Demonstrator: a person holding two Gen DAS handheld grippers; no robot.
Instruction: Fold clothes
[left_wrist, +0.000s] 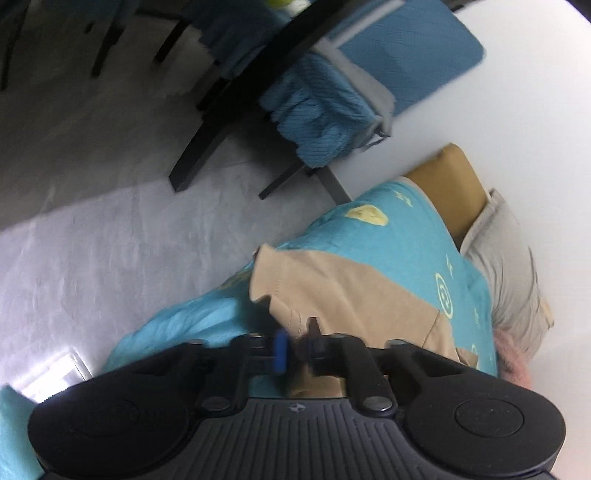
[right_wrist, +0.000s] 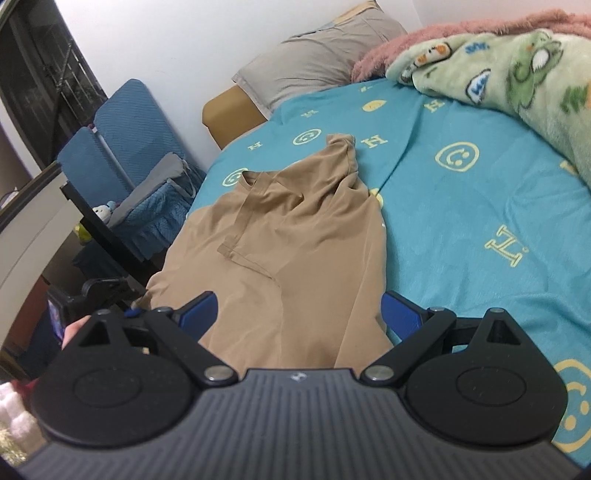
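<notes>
A tan T-shirt (right_wrist: 295, 236) lies on the teal bed sheet (right_wrist: 461, 206), collar toward the pillow and one sleeve folded over its front. In the left wrist view my left gripper (left_wrist: 295, 343) is shut on the hem of the tan T-shirt (left_wrist: 332, 288) at the bed's edge, cloth bunched between the blue pads. My right gripper (right_wrist: 299, 314) stands open low over the shirt's near part, with the cloth lying between its wide-apart fingers and neither pad pressing it. The left gripper (right_wrist: 74, 306) and a hand show at the left edge of the right wrist view.
A grey pillow (right_wrist: 314, 62) and a green cartoon blanket (right_wrist: 517, 74) lie at the head and far side of the bed. A blue-covered chair (right_wrist: 129, 147) and a dark table (right_wrist: 103, 229) stand close beside the bed. Grey floor (left_wrist: 110, 221) lies below the bed's edge.
</notes>
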